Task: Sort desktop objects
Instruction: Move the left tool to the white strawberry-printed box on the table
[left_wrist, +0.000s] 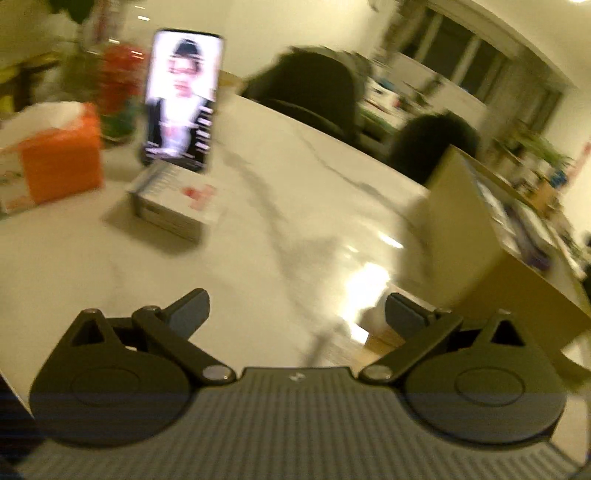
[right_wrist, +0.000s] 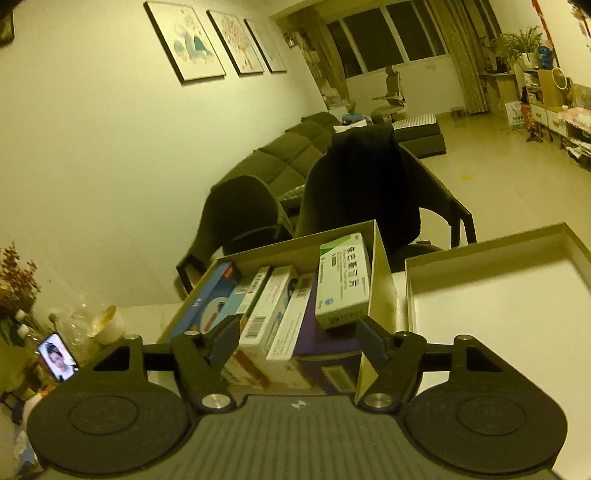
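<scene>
- White marble-patterned table (left_wrist: 295, 229) spreads under the left tongs (left_wrist: 297, 314), which are released and bare.
- Tan cardboard box (right_wrist: 380, 266) packed with medicine cartons sits directly ahead of the right tongs (right_wrist: 297, 338), released, gripping nothing.
- Green-and-white medicine carton (right_wrist: 343, 280) leans inside, just beyond the right finger.
- Small white-and-red carton (left_wrist: 177, 203) lies ahead-left of the left tongs.

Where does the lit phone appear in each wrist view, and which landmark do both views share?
Left wrist: phone stands upper left, propped behind a small white box on the table.
Right wrist: phone is tiny at lower left, beside the gripper body.
Shared landmark: the open cardboard box holding cartons, right in the left view, centre in the right.
</scene>
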